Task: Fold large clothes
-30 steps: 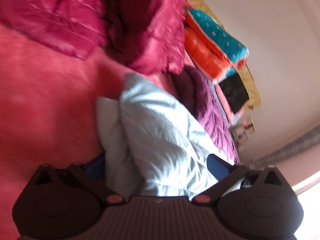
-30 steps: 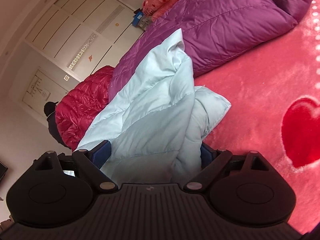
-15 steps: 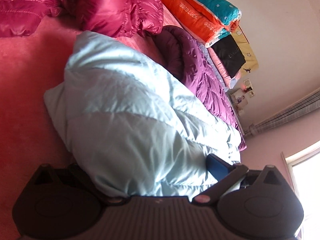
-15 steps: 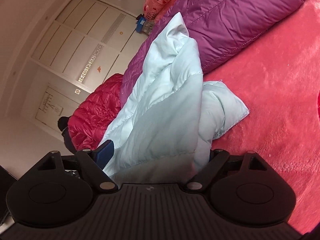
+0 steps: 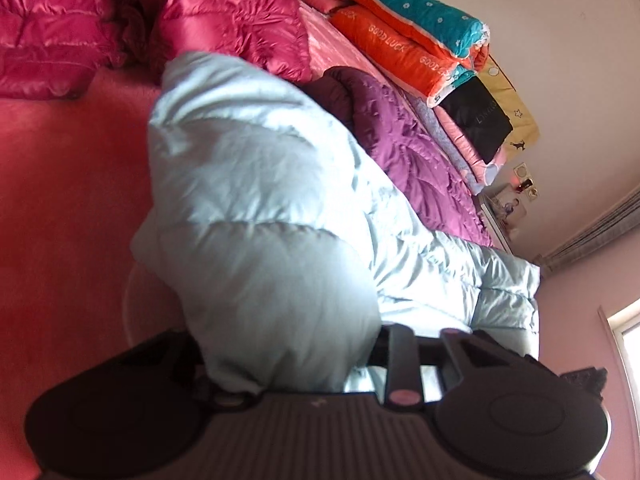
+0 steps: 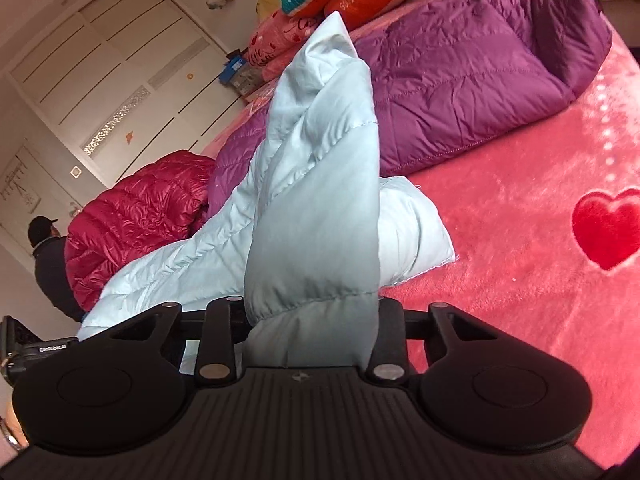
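Bunching between both grippers: pale-blue jacket (image 6: 316,208)

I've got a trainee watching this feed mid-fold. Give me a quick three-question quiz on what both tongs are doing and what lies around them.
1. True or false: both tongs, left and right, are shut on the pale blue jacket.
2. Which garment lies directly behind that jacket in the right view? A) purple jacket B) black jacket C) green jacket
3. Fill in: the red shape on the pink blanket is a ____.

Key: 1 true; 2 A; 3 heart.
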A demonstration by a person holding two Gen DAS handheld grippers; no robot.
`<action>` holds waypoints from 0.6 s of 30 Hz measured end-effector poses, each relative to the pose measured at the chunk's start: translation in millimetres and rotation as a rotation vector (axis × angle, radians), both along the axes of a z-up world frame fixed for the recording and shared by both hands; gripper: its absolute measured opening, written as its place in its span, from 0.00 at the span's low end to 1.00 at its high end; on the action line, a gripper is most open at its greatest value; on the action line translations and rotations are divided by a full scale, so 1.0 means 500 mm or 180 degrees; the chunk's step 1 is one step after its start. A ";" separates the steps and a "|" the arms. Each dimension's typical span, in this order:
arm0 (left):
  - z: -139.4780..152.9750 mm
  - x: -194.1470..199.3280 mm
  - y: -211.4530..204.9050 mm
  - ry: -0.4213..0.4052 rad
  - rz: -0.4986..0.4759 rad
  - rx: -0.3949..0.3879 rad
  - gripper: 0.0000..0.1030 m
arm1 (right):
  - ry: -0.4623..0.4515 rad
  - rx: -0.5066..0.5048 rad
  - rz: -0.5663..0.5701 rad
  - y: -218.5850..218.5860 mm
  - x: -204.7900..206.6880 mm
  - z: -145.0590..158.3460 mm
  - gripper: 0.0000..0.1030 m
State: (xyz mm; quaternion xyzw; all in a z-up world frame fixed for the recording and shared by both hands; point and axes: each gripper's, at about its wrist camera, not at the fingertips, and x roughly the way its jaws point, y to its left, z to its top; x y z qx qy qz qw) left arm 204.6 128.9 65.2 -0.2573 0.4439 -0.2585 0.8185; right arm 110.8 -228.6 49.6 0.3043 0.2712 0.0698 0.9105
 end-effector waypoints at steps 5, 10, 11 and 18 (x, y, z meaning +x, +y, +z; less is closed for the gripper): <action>0.025 -0.070 -0.011 -0.0031 -0.0010 -0.0007 0.23 | -0.0063 -0.0256 -0.0259 0.027 -0.108 0.030 0.35; 0.044 -0.156 -0.031 -0.0041 -0.0116 -0.0042 0.22 | -0.0092 -0.0632 -0.0483 0.043 -0.239 0.069 0.34; 0.048 -0.173 -0.034 -0.0028 -0.0133 -0.0072 0.22 | -0.0102 -0.0696 -0.0525 0.045 -0.269 0.080 0.34; 0.117 -0.288 -0.073 -0.0171 -0.0495 -0.0228 0.22 | -0.0208 -0.1025 -0.0829 0.038 -0.448 0.150 0.33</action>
